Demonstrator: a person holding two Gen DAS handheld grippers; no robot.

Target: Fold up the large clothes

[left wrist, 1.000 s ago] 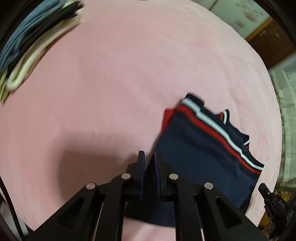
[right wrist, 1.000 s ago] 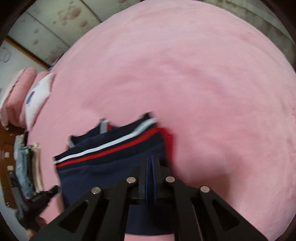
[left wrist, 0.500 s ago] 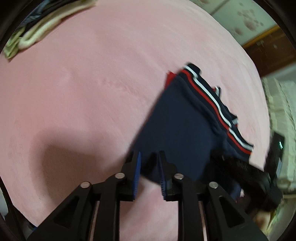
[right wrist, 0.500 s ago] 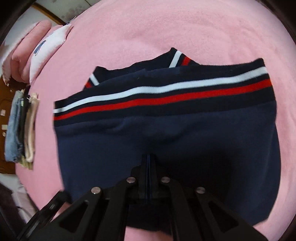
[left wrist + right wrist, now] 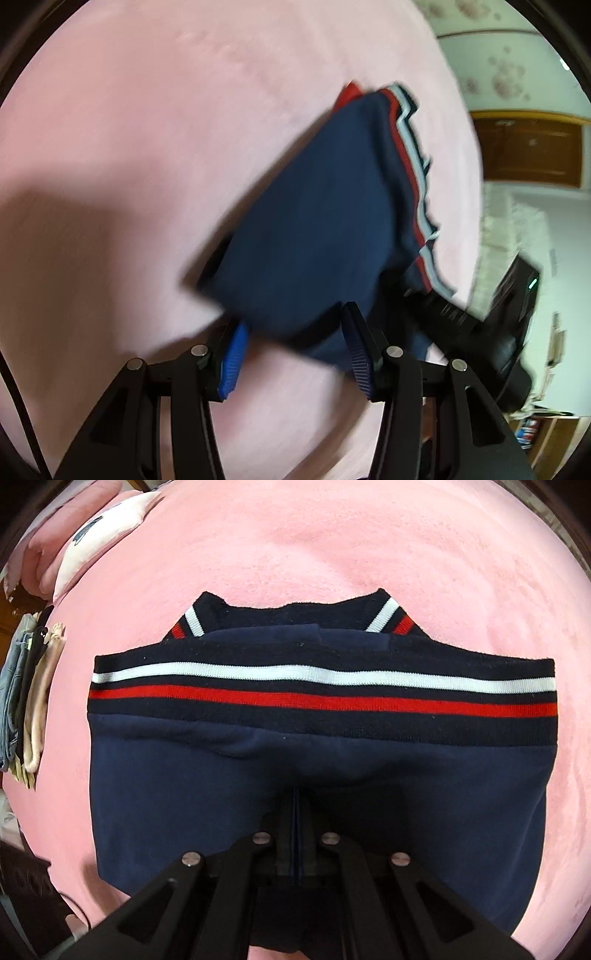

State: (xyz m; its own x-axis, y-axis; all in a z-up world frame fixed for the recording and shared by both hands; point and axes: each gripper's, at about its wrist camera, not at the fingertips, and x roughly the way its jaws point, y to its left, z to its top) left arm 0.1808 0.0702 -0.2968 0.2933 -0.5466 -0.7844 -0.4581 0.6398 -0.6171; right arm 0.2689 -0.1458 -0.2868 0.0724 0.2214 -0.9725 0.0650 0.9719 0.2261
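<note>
A folded navy garment (image 5: 317, 768) with a white and a red stripe across its ribbed band lies on a pink blanket (image 5: 332, 546). My right gripper (image 5: 295, 805) is shut on the garment's near edge. In the left wrist view the same garment (image 5: 325, 221) shows blurred, its near corner hanging between the blue pads. My left gripper (image 5: 295, 343) is open around that corner, not pinching it. The right gripper's black body (image 5: 480, 317) shows at the garment's right side.
A stack of folded clothes (image 5: 29, 701) lies at the blanket's left edge. A pink pillow with a white cover (image 5: 85, 535) lies at the far left. A wooden cabinet (image 5: 532, 147) and floral wallpaper stand beyond the bed.
My left gripper has opened and let go of the garment's corner. The right gripper stayed shut on the garment, which now lies spread flat in front of it.
</note>
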